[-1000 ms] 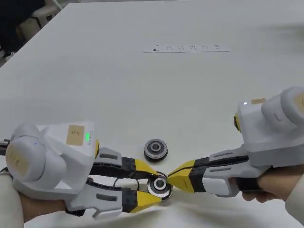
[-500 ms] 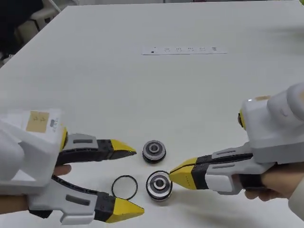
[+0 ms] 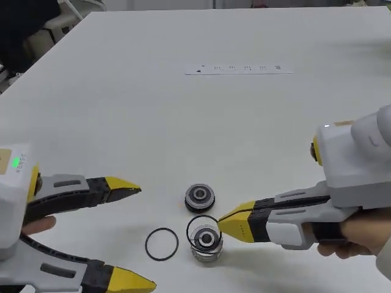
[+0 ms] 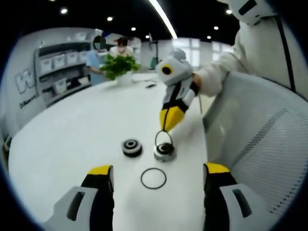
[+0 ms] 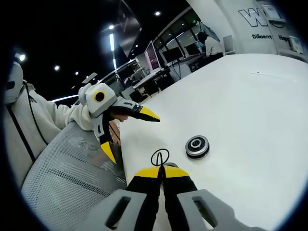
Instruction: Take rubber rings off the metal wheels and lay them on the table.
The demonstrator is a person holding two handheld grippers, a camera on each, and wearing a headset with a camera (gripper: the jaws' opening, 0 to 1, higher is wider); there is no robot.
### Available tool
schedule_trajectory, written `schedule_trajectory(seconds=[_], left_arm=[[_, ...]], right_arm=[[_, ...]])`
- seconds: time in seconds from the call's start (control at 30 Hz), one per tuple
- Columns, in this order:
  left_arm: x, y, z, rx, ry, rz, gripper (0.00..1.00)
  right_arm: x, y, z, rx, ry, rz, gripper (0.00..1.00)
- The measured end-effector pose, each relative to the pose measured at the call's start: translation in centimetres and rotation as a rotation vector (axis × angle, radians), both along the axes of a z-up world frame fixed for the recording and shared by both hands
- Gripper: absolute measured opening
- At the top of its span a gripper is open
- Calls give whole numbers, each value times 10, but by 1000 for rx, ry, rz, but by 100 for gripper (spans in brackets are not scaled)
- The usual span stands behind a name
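Two wheels: round grey metal wheels with dark hubs are laid flat on the white surface (image 3: 153, 122), with their axle holes pointed straight up. The far metal wheel (image 3: 200, 196) and the near metal wheel (image 3: 206, 239) are set just beside each other, with a narrow gap between them.
Loose ring: a thin black rubber ring, the loose ring (image 3: 162, 243), is laid flat on the surface. It is just beside the near metal wheel, on the side of the left gripper, and is touched by nothing.
Lifted ring: a second thin black rubber loop, the lifted ring (image 4: 163, 138), is stood nearly upright over the near metal wheel. Its plane is tipped up from the surface and its lower edge is down at the wheel's top. Whether it is caught on the wheel cannot be told.
Right gripper: the right gripper (image 3: 223, 223) is laid low along the surface and pointed at the near metal wheel. Its yellow-tipped fingers (image 5: 149, 174) are pressed together on the upper part of the lifted ring.
Left gripper: the left gripper (image 3: 135, 235) is held back from the wheels with its yellow-tipped fingers (image 3: 122, 185) spread wide and nothing between them. The loose ring is seen ahead of the gap in the left gripper view.
Far edge: a white strip with small dark marks (image 3: 238, 68) is laid flat, well apart from the wheels.
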State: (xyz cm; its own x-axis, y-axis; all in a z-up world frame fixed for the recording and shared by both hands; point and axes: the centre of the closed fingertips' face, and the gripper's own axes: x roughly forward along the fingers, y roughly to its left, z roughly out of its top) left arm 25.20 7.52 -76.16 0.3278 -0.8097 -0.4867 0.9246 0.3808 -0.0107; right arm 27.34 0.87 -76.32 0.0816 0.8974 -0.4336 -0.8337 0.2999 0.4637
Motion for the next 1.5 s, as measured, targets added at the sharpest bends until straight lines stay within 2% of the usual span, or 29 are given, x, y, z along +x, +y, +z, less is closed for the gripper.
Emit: schedule_trajectory(seconds=[0.33, 0.47, 0.6, 0.83, 1.5], left_arm=[[2, 14, 0, -35, 25, 90, 95], [-1, 14, -4, -54, 54, 103, 100], [-6, 12, -9, -45, 79, 92, 100], [-7, 11, -11, -50, 95, 91, 100], [-10, 9, -12, -54, 111, 85, 100]], right_arm=[[2, 9, 10, 8, -16, 29, 0], [1, 12, 9, 1, -17, 44, 0], [1, 16, 10, 3, -16, 55, 0], [-3, 26, 9, 2, -17, 88, 0], [-15, 42, -2, -40, -23, 177, 0]])
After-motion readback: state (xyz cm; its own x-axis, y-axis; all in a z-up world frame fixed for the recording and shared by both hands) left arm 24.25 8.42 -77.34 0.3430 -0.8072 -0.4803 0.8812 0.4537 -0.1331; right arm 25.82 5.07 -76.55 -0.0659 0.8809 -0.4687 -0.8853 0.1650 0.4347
